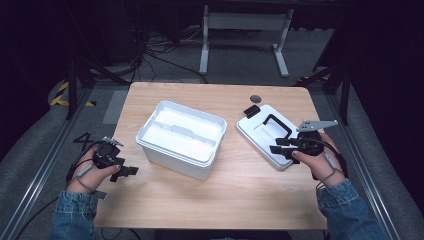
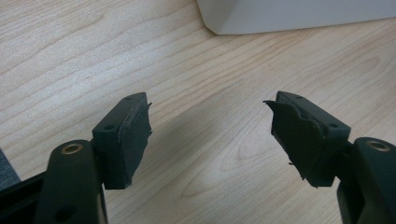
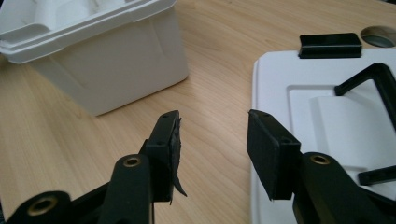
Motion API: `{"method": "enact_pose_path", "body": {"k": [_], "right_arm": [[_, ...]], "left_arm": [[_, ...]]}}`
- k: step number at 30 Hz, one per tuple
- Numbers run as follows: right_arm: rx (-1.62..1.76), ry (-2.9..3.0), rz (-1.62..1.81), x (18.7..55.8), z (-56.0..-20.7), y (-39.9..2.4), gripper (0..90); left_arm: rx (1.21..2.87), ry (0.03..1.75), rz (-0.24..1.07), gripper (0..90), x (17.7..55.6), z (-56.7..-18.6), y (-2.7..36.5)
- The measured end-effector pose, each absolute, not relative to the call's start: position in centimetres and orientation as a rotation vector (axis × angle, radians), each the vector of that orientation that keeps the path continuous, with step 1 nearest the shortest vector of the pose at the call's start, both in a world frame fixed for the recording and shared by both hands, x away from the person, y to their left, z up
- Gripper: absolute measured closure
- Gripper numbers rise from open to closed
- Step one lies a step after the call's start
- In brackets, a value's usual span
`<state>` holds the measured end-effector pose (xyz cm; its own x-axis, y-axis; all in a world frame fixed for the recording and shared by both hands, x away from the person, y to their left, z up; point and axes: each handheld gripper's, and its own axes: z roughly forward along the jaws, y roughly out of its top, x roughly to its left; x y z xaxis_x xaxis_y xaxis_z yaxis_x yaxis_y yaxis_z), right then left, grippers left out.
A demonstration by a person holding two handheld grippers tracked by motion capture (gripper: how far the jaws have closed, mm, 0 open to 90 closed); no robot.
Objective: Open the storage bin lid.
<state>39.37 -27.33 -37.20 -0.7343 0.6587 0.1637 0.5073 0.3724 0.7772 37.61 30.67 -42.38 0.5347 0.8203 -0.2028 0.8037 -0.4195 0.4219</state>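
Both grippers gaping, nothing held — lid [image 1: 267, 135] flat beside the white box [image 1: 181, 137].
I see the right gripper [image 3: 212, 140] straddling the lid's edge — closing there could skid it; left gripper [image 2: 210, 135] idle.

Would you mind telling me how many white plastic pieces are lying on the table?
2: the open box sits near the table's middle, and its lid, with a black handle, lies flat to the right, beside the right tongs.

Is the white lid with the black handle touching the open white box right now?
Apart. The high view shows bare wooden table between the lid and the box; the right gripper view shows the same gap.
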Motion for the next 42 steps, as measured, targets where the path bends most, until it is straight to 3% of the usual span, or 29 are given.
{"method": "enact_pose_path", "body": {"k": [16,42], "right_arm": [[1.005,2.538,1.341,36.4,-39.0,-25.4,52.1],[0.976,2.622,1.278,35.8,-44.8,-23.5,46.7]], "left_arm": [[2.3,1.318,0.045,28.8,37.4,-42.3,30.7],[2.306,1.312,0.035,28.8,37.9,-42.5,30.6]]}}
